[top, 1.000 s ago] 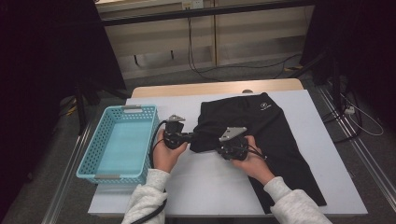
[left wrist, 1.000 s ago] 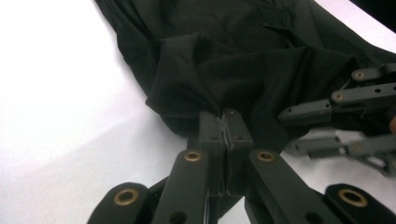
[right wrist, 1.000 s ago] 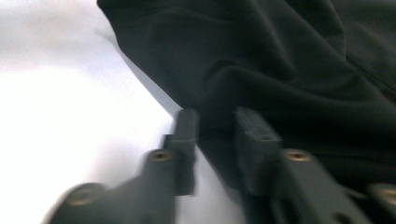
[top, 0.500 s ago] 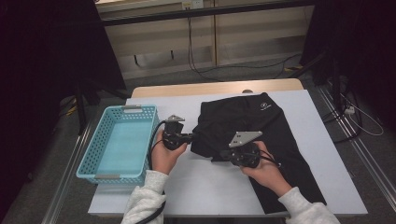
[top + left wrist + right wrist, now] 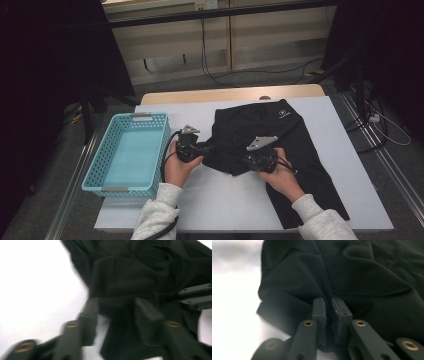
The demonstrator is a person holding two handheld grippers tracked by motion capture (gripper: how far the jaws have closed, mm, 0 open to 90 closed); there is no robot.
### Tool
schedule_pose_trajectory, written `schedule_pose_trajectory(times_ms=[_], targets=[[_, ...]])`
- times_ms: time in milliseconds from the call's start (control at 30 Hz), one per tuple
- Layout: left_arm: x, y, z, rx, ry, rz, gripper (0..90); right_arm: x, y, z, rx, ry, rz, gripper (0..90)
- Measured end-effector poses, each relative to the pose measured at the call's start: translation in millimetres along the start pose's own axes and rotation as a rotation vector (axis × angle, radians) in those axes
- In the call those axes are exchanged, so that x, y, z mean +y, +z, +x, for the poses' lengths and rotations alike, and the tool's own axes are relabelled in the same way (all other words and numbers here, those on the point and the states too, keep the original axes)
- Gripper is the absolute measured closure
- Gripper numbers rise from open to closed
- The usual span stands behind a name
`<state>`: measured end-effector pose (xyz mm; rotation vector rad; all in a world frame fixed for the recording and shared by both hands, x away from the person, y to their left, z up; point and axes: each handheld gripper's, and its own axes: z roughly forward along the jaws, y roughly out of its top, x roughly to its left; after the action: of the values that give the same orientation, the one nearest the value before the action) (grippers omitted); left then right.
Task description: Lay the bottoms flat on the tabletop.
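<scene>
Pinching a fold of the black shorts is done by the right gripper, pads nearly together. Left gripper jaws have just been opening; fabric is seen between and beyond them, unpressed. Blue basket sits well apart.

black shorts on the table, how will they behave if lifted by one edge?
Likely floppy: the black shorts already lie bunched in soft folds by the left tool. Probably light, so they'd drape and sag. Thin cloth creases between the right tool pads, so a pinch should hold.
</scene>
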<state>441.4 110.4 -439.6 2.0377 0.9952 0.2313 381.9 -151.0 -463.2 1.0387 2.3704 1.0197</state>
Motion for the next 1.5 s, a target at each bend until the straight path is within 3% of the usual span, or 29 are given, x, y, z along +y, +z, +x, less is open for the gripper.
schedule_pose_trajectory(times_ms=[100,200,300,467,567,633,700,733,967,1133,1200,1267,1300,1333,1500], targets=[[-1.2,-1.7,2.3,0.010,0.014,0.011,46.0,1.9,-8.5,3.0,-0.011,-0.003,-0.035,64.0],[-1.5,-5.4,2.8,0.018,0.024,0.014,43.4,5.4,-20.4,11.1,-0.006,-0.032,-0.066,62.5],[-1.9,-8.7,1.1,0.018,0.022,0.009,43.9,5.1,-27.8,21.6,0.041,-0.050,-0.073,64.0],[-2.8,-9.8,-0.6,0.025,0.031,0.013,45.2,-2.2,-20.7,41.8,0.124,-0.083,-0.036,64.3],[-3.8,-9.7,-1.5,0.015,0.032,0.015,45.1,-6.9,-9.9,46.8,0.133,-0.100,0.007,58.7],[-4.8,-9.3,-1.0,0.015,0.041,0.020,45.0,-8.4,-7.1,45.7,0.114,-0.098,-0.008,63.7],[-6.2,-9.1,-0.6,0.021,0.039,0.022,45.2,-7.2,-7.5,42.9,0.099,-0.088,-0.001,81.9],[-6.6,-9.5,-0.2,0.010,0.034,0.033,46.6,-7.2,-8.1,40.7,0.102,-0.086,0.002,85.5],[-12.9,-13.0,2.2,-0.019,0.010,0.049,55.7,-17.2,-25.7,29.2,0.178,-0.045,0.013,87.0],[-16.1,-7.1,-1.9,-0.056,0.010,0.072,56.4,-28.6,-36.6,28.5,0.187,-0.042,0.016,86.9],[-16.5,-1.2,-4.2,-0.035,0.025,0.069,56.3,-30.0,-37.6,26.8,0.182,-0.033,0.013,86.9],[-16.0,4.5,-4.0,-0.033,0.015,0.058,56.0,-30.1,-37.1,27.5,0.180,-0.037,0.012,86.8],[-15.6,6.8,-3.4,-0.017,0.025,0.055,56.8,-30.1,-36.4,28.5,0.177,-0.045,0.016,86.7],[-15.0,8.9,-2.9,-0.029,0.027,0.055,58.2,-30.0,-35.5,29.6,0.173,-0.050,0.017,86.6],[-9.7,15.7,-1.4,-0.075,0.016,0.058,85.3,-27.3,-33.2,31.5,0.179,-0.060,0.012,86.7]])
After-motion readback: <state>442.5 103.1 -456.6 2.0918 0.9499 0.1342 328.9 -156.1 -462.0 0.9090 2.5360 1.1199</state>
